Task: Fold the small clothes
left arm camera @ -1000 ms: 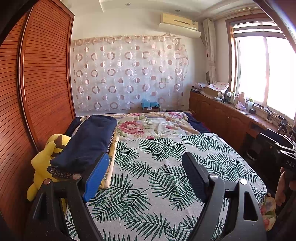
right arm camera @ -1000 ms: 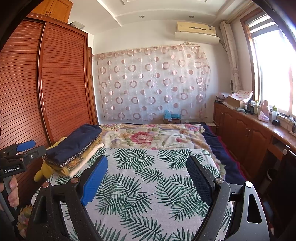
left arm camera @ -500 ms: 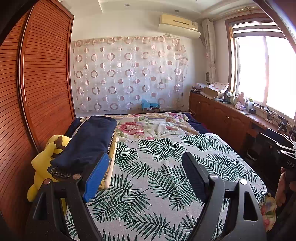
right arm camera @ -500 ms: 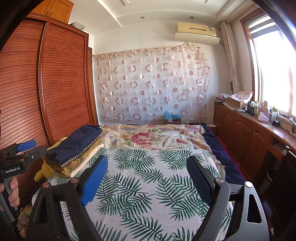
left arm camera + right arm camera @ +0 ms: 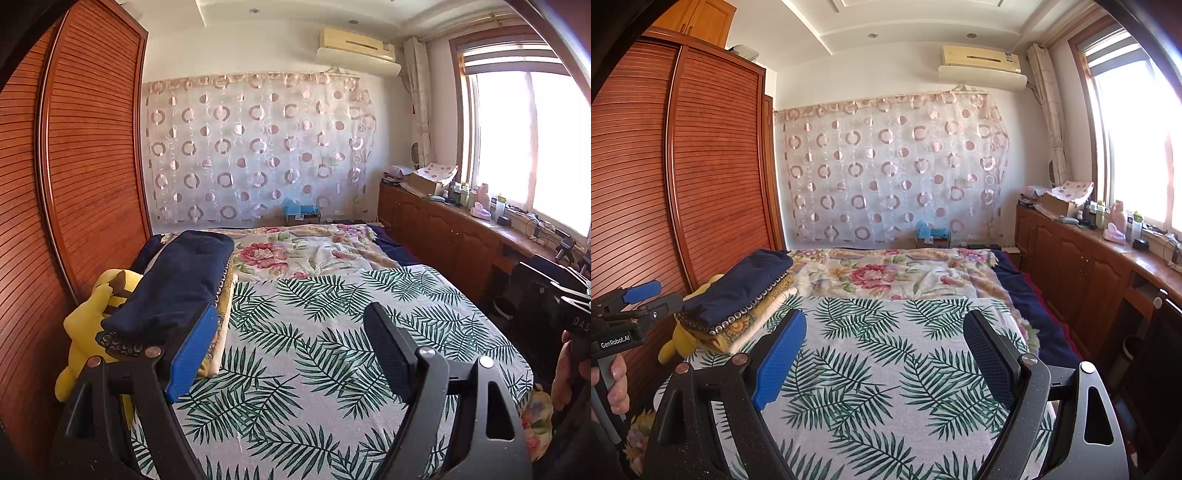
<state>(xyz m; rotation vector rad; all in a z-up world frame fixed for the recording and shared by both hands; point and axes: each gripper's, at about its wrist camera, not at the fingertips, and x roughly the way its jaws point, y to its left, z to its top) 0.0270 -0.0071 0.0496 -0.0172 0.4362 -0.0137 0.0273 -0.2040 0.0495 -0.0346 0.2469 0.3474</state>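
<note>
Currently, both tongs stand released, each with a wide gap between its pads and nothing in it. The left gripper (image 5: 284, 347) hangs above the near left part of the palm-leaf bedspread (image 5: 332, 332); the right gripper (image 5: 882, 354) hangs above the near middle of the same cover.

The folded clothes (image 5: 738, 306) lie stacked at the left edge of the bed: a navy garment (image 5: 181, 280) on top, a yellow patterned piece and a cream piece under it. The blue pad of the left gripper overlaps the near end of this stack in the left wrist view; contact cannot be told.

A yellow plush toy (image 5: 88, 325) sits between the stack and the slatted wooden wardrobe (image 5: 74, 184), touching both as far as can be seen. A floral quilt (image 5: 886, 273) covers the far half of the bed. A circle-patterned curtain (image 5: 894, 173) hangs on the far wall, with an air conditioner (image 5: 982, 66) above it. Wooden cabinets (image 5: 1082, 273) with small clutter on top run under the window on the right.

A hand (image 5: 617, 384) grips the left tool's handle at the left edge of the right wrist view.
</note>
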